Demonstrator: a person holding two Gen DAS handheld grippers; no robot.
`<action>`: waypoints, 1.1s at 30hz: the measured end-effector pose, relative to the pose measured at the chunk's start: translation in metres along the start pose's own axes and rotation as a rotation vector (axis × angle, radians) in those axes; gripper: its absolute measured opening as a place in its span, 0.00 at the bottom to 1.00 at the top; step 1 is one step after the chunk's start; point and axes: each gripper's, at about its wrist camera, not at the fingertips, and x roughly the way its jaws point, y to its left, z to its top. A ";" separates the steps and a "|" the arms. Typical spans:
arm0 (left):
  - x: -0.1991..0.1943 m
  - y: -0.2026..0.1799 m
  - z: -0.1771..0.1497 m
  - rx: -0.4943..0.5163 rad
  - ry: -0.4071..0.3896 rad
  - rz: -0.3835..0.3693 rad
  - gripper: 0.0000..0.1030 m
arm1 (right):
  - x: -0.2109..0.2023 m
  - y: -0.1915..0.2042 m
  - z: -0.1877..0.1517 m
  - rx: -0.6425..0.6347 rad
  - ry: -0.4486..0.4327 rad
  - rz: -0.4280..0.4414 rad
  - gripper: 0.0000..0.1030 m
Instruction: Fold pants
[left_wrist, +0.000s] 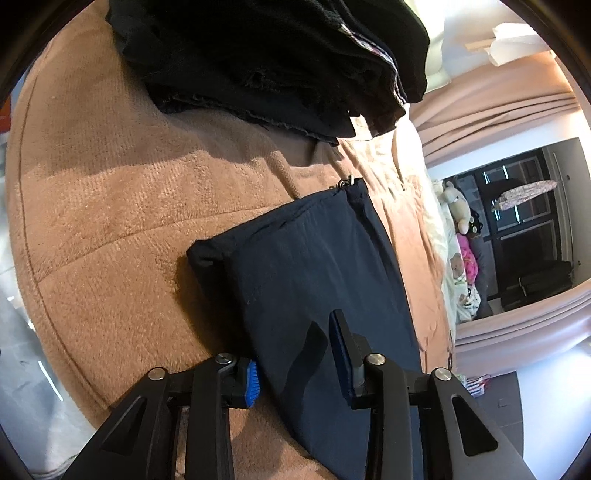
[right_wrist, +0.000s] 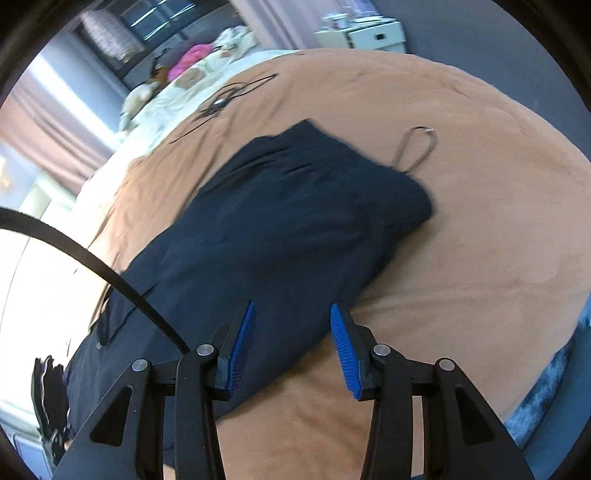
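Dark navy pants lie folded on a tan fleece blanket on a bed. In the left wrist view my left gripper is open, its jaws straddling the near edge of the folded pants, one blue pad on each side. In the right wrist view the pants stretch away from the camera, with a drawstring loop sticking out at the far end. My right gripper is open just above the pants' near edge, holding nothing.
A pile of black clothes lies on the blanket beyond the pants. Stuffed toys and pillows sit at the bed's far side by pink curtains. A black cable crosses the right wrist view. A white cabinet stands beyond the bed.
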 end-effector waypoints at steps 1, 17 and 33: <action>0.000 0.001 0.001 -0.004 0.000 0.002 0.23 | 0.002 0.009 -0.003 -0.021 0.004 0.012 0.39; -0.024 -0.027 0.009 0.041 -0.022 -0.055 0.02 | 0.035 0.133 -0.024 -0.310 0.114 0.228 0.39; -0.038 -0.068 0.022 0.092 -0.030 -0.142 0.02 | 0.103 0.226 -0.074 -0.506 0.249 0.294 0.39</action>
